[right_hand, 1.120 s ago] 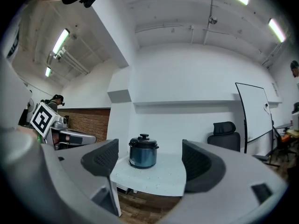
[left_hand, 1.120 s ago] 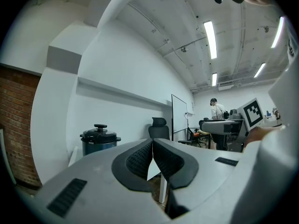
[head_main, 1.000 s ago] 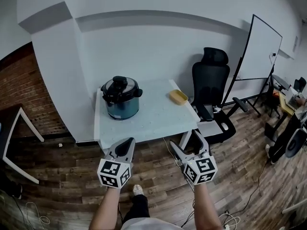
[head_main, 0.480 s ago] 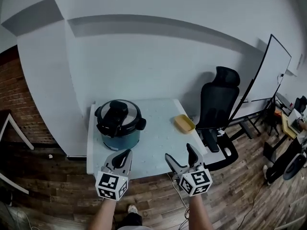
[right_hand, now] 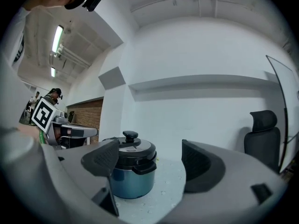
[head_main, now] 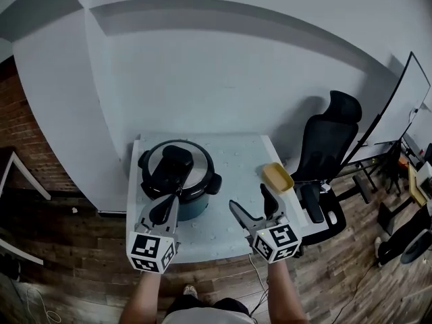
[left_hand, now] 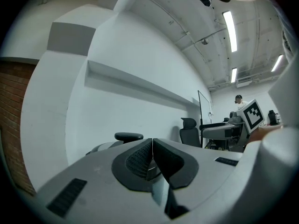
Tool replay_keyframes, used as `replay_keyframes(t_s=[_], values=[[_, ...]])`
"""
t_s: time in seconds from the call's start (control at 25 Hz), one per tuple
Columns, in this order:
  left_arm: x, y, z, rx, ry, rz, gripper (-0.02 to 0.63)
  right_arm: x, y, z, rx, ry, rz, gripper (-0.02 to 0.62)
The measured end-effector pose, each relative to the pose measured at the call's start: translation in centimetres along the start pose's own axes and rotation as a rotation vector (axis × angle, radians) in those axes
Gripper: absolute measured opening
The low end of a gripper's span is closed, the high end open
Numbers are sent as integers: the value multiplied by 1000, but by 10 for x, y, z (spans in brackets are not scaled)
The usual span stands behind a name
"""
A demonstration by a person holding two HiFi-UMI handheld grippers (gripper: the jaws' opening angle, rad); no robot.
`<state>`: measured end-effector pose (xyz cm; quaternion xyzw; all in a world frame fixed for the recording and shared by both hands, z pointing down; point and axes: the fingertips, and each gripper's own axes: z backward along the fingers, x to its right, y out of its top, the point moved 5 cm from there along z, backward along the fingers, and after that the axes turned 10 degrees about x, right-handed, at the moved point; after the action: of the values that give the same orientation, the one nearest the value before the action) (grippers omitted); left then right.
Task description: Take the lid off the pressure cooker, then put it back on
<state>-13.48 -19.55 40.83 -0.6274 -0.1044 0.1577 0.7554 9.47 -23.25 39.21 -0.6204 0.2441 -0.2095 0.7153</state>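
Note:
A blue pressure cooker point(head_main: 192, 204) stands on the left part of the white table point(head_main: 233, 160), its steel lid point(head_main: 199, 167) on, with a black handle point(head_main: 172, 167) across the top. My left gripper point(head_main: 164, 206) is shut and empty, just in front of the cooker's near side; in the left gripper view its pads point(left_hand: 140, 158) meet and the lid knob point(left_hand: 128, 136) shows beyond them. To the cooker's right, over the table front, my right gripper point(head_main: 251, 206) is open and holds nothing. The right gripper view shows the cooker point(right_hand: 128, 183) and lid point(right_hand: 135, 150) ahead to the left.
A yellow dish point(head_main: 277, 177) lies near the table's right edge. A black office chair point(head_main: 331, 140) stands to the right of the table, with a whiteboard point(head_main: 408, 106) behind it. A white wall backs the table. The floor is dark wood.
The person has stepped up to the table. Both grippers have moved forward from over the floor to the table's front, the left one reaching the cooker. The lid has stayed on.

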Motion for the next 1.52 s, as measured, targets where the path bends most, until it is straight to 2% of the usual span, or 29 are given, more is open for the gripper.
replay_keyframes(t_s=[0.2, 0.44, 0.68, 0.84, 1.08, 1.4, 1.52], values=[[-16, -2, -11, -16, 94, -9, 14, 10, -4, -41, 5, 103, -18, 405], [-27, 1, -17, -17, 253, -21, 14, 15, -6, -92, 18, 292, -44, 397], [-41, 10, -10, -13, 361, -63, 14, -6, -10, -137, 7, 446, -59, 396], [-56, 12, -6, -13, 400, -75, 14, -24, -14, -168, -20, 527, -40, 390], [-76, 16, 3, -9, 450, -75, 14, -55, -20, -210, -117, 649, 10, 379], [-95, 21, 26, 7, 521, -63, 14, -84, -39, -250, -303, 732, 71, 368], [-99, 22, 35, 11, 535, -60, 14, -91, -44, -255, -366, 735, 87, 341]])
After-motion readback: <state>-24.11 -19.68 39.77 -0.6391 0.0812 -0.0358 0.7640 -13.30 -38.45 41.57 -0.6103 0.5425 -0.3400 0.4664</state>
